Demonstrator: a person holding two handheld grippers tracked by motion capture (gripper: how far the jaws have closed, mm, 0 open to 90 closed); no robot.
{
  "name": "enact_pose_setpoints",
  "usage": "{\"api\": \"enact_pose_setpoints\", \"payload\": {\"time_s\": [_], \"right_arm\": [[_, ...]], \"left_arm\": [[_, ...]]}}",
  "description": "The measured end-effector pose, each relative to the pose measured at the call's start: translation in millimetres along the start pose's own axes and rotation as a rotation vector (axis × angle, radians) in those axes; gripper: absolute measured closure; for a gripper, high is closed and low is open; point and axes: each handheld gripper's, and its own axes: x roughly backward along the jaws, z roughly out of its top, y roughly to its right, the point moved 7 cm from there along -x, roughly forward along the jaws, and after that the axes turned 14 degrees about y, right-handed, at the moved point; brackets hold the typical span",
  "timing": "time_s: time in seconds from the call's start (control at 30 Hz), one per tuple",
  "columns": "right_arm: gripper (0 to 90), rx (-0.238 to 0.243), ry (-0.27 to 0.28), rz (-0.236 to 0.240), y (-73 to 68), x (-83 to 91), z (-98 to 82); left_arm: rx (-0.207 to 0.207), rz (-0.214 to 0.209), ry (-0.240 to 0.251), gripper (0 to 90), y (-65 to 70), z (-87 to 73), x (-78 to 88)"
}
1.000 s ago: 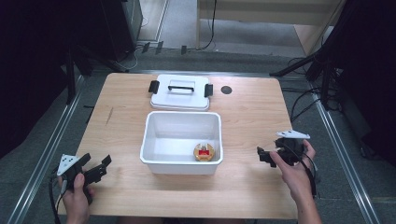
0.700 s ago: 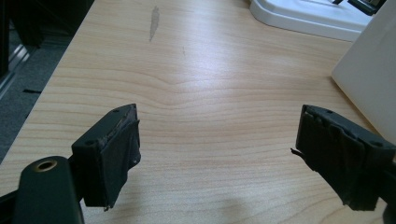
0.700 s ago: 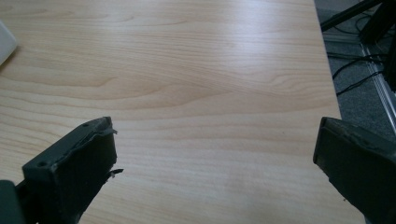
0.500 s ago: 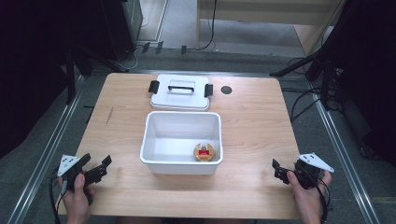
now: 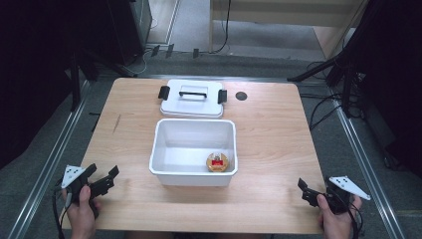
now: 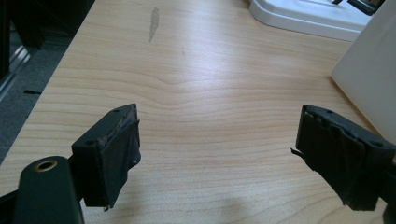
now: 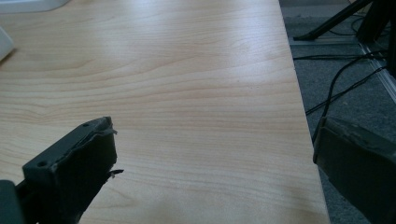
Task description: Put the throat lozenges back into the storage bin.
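Note:
A white open bin stands mid-table, and a small round brown and red object lies in its near right corner. Behind it rests the white lid with a black handle and black clips. My left gripper is held open near the table's front left corner, nothing between its jaws; in the left gripper view it looks over bare wood, with the bin's wall at the right. My right gripper is open and empty at the front right corner, its jaws wide apart over the table.
A dark round hole sits in the tabletop right of the lid. The table's right edge runs close to the right gripper, with cables on the grey floor beyond. Metal rails flank the table on both sides.
The right gripper has drawn back from beside the bin to the table's near right corner. The left gripper has stayed in place.

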Motion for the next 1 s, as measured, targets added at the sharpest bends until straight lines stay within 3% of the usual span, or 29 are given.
{"api": "enact_pose_setpoints", "payload": {"time_s": [0.33,1.0], "right_arm": [[0.0,-0.024,0.048,-0.003,1.3,7.0,0.7],[0.0,-0.050,0.006,-0.004,2.1,4.5,-1.8]], "left_arm": [[0.001,-0.003,-0.003,13.8,-0.2,-0.1,-0.3],[0.009,0.020,0.002,13.7,-2.0,0.2,-0.1]]}}
